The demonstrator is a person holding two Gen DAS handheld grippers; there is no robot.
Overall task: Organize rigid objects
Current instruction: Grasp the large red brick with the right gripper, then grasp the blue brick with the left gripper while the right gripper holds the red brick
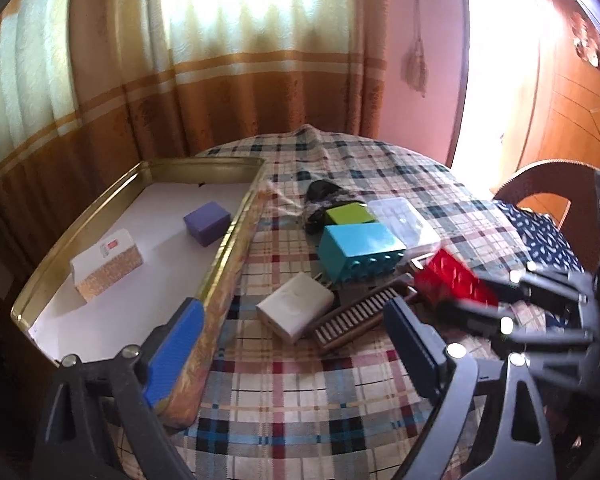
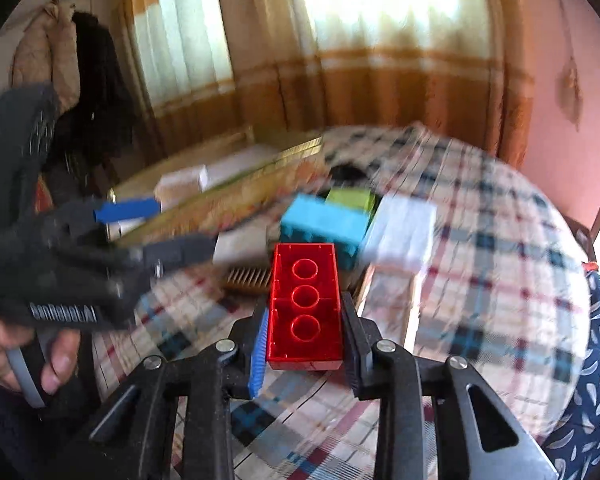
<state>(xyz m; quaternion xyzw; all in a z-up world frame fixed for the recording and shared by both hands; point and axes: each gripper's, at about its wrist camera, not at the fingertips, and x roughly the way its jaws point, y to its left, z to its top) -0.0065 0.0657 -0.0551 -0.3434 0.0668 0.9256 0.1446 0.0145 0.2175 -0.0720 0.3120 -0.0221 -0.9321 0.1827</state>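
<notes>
Closest to me, my right gripper (image 2: 305,344) is clenched on the red brick (image 2: 305,304), one pad on each long side, hollow underside with its three rings turned up toward the camera. The grip sits on the near half of the brick, so the far end overhangs; I judge it secure enough, but I would keep the wrist from rolling so the smooth plastic cannot pivot between the pads.

The brick looks to be just clear of the plaid tablecloth (image 2: 480,280), though the blur makes this hard to confirm. I want it well clear before I go sideways, because the wooden comb (image 1: 356,320) and the white charger (image 1: 296,312) lie between it and the tin.

My left gripper (image 1: 292,344) hangs released, holding nothing, one blue pad over the near rim of the gold tin tray (image 1: 228,248). As I read it, it stands near the straight path, so I would draw it aside or carry the brick in farther up the rim.

Beyond lie the teal brick (image 1: 360,250), the green block (image 1: 350,214) and the clear plastic case (image 1: 404,220), still on the cloth. Farther still, inside the tray, the purple block (image 1: 207,223) and a small patterned box (image 1: 106,264) sit well apart; I would aim for the bare floor between them, lower until the brick rests, then let go.
</notes>
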